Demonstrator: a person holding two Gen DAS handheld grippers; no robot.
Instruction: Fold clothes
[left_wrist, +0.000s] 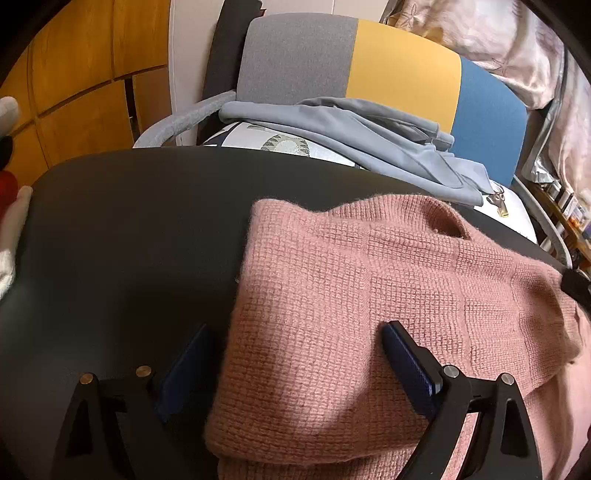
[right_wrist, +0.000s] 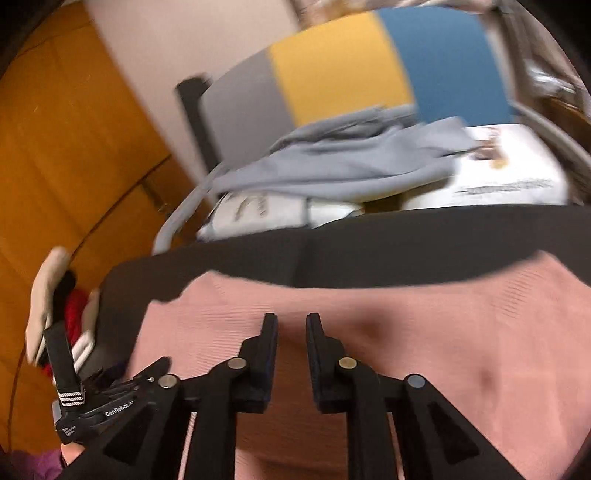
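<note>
A pink knitted sweater (left_wrist: 369, 295) lies partly folded on a black table (left_wrist: 129, 229), its neck hole toward the far edge. My left gripper (left_wrist: 295, 343) is open wide, its fingers straddling the sweater's left folded edge just above the cloth. In the right wrist view, which is blurred, my right gripper (right_wrist: 291, 321) hovers over the pink sweater (right_wrist: 443, 332) with its fingers a narrow gap apart and nothing visibly between them. The other gripper's body (right_wrist: 92, 406) shows at the lower left of that view.
Behind the table stands a chair with a grey, yellow and blue back (left_wrist: 369, 74). A light blue-grey garment (left_wrist: 351, 136) lies on its patterned cushion (left_wrist: 280, 142). Wooden cabinets (left_wrist: 74, 92) are at the left. White and red items (left_wrist: 9, 206) sit by the table's left edge.
</note>
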